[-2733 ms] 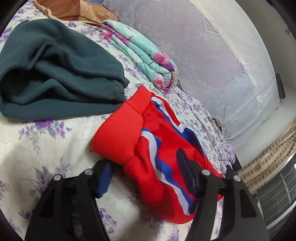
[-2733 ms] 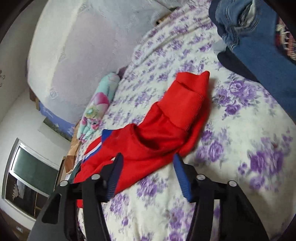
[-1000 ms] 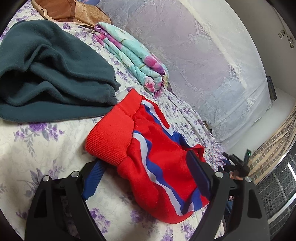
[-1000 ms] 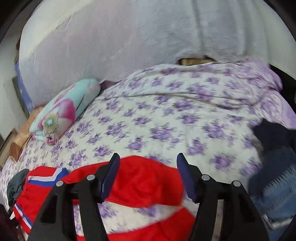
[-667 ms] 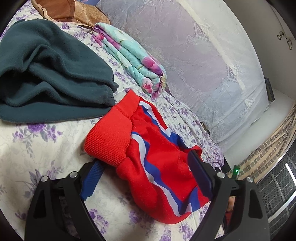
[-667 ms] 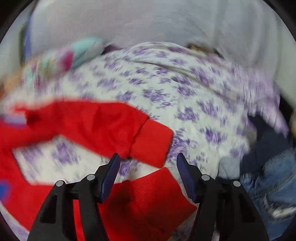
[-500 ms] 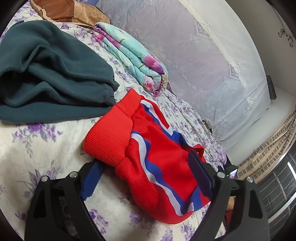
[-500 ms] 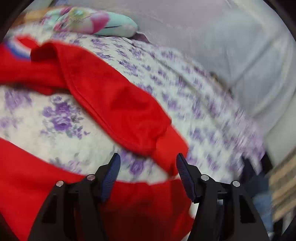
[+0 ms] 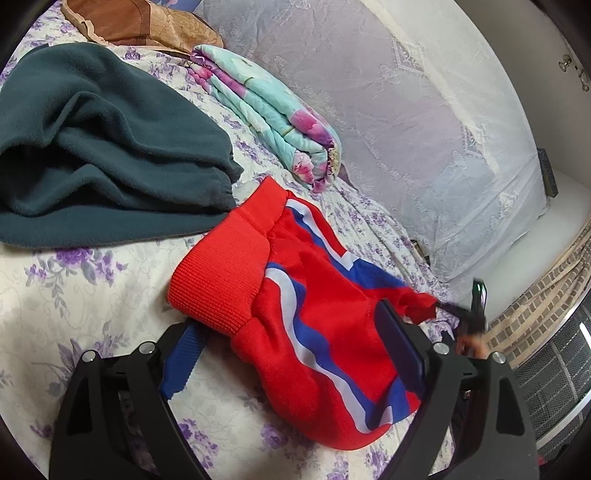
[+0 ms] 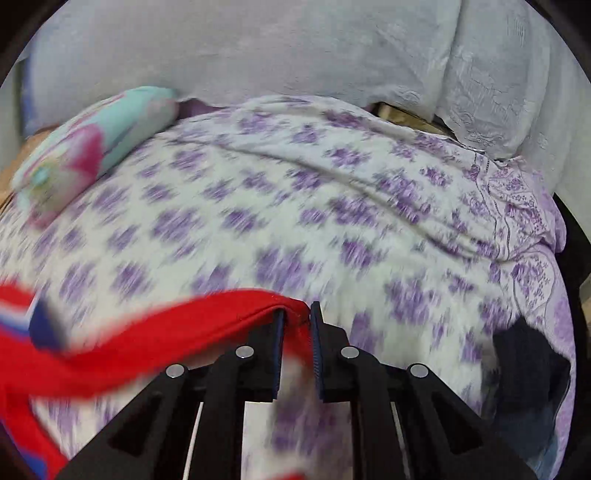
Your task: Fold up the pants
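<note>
The red pants [image 9: 306, 317], with blue and white side stripes and a ribbed waistband, lie bunched on the flowered bedsheet [image 9: 74, 295]. My left gripper [image 9: 291, 354] stands open around the waistband end, its left pad low beside the ribbing and not pressing it. In the right wrist view my right gripper [image 10: 295, 321] is closing, and its pads pinch a fold of the red pants [image 10: 166, 332], which trails off to the left. The left wrist view shows that right gripper [image 9: 469, 317] blurred at the far end, holding a red tip.
A dark green fleece garment [image 9: 92, 147] lies left of the pants. A folded floral blanket [image 9: 273, 110] and a brown cloth [image 9: 147, 26] sit behind. A lace net [image 9: 424, 129] hangs along the bed's far side. Dark clothes [image 10: 528, 369] lie at the right.
My right gripper has swept across the pant legs and its jaws have closed from wide apart onto red fabric. The left gripper and the waistband have stayed put.
</note>
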A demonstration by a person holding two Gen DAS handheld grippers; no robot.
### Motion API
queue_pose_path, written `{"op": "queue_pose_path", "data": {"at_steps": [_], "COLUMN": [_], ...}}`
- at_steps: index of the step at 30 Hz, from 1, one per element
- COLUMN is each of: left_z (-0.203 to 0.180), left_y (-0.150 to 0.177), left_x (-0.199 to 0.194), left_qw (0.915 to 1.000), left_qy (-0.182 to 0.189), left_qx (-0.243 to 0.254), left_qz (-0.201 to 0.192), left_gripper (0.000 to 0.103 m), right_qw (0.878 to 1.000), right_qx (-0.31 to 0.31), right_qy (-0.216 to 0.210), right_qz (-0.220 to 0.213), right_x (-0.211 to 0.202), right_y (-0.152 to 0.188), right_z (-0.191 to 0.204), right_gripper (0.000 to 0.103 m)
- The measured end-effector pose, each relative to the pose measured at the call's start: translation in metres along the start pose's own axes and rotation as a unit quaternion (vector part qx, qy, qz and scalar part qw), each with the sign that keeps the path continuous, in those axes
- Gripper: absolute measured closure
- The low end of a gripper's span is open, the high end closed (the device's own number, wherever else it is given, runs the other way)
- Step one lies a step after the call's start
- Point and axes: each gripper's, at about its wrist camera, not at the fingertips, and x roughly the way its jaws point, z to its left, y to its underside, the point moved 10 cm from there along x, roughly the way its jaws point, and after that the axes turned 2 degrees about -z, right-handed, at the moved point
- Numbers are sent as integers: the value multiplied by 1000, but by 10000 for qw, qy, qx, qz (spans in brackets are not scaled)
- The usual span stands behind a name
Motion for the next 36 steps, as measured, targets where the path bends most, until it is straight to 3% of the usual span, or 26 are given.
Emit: {"op": "queue_pose_path", "data": {"at_steps": [2, 3, 9, 10, 11, 12, 14, 15, 17, 19, 23, 25, 29, 31, 32, 33, 35, 36], "left_z": [1, 1, 1, 1, 1, 1, 2, 2, 2, 2, 1, 0, -1, -1, -1, -1, -1, -1], "left_y": [0, 0, 0, 0, -1, -1, -2, -2, -2, -2, -3, -2, -1, 0, 0, 0, -1, -1], "left_x": [1, 1, 1, 1, 1, 1, 1, 1, 1, 0, 0, 2, 6, 6, 5, 5, 5, 5], "left_qw": [10000, 10000, 10000, 10000, 10000, 10000, 10000, 10000, 10000, 9999, 9998, 9999, 10000, 10000, 10000, 10000, 10000, 10000], "left_qy": [-54, -61, -38, -23, -1, 15, 31, 31, 39, 79, 141, 100, -19, -25, -19, -17, -16, -11], "left_qx": [18, 20, -1, -8, -17, -27, -39, -40, -44, -69, -101, -45, 31, 27, 16, 11, 11, 8], "left_qz": [23, 23, 23, 19, 13, 7, -1, -4, -8, -33, -49, -5, 57, 45, 35, 30, 32, 30], "left_gripper": [17, 18, 17, 17, 16, 16, 16, 16, 16, 16, 15, 13, 13, 12, 12, 12, 12, 12], "right_qw": [9993, 9989, 9933, 9896, 9826, 9611, 9250, 9219, 9389, 9557, 9400, 9439, 9644, 9678, 9644, 9514, 9225, 9126], "right_qx": [301, 442, 843, 1060, 1395, 2092, 2977, 3063, 2665, 2278, 2519, 2353, 1667, 1755, 1984, 2387, 2942, 3103], "right_qy": [140, 155, -386, -625, -948, -1575, -2184, -2260, -2169, -1865, -2299, -2300, -2036, -1804, -1749, -1942, -2500, -2660], "right_qz": [188, 57, -685, -740, -772, -875, -898, -727, -193, 40, 114, 291, 246, 80, -16, -80, -11, 45], "right_x": [28, 32, 30, 27, 22, 15, 10, 13, 26, 36, 37, 45, 62, 74, 78, 80, 80, 78], "right_y": [-12, -17, -25, -27, -29, -33, -39, -39, -29, 1, 59, 72, 30, 3, -7, -15, -13, -6], "right_z": [-7, -10, -10, -16, -24, -37, -56, -58, -47, -38, -19, -3, 29, 26, 19, 13, 10, 7], "right_gripper": [49, 46, 44, 42, 39, 38, 36, 36, 36, 36, 44, 54, 57, 58, 57, 56, 33, 32]}}
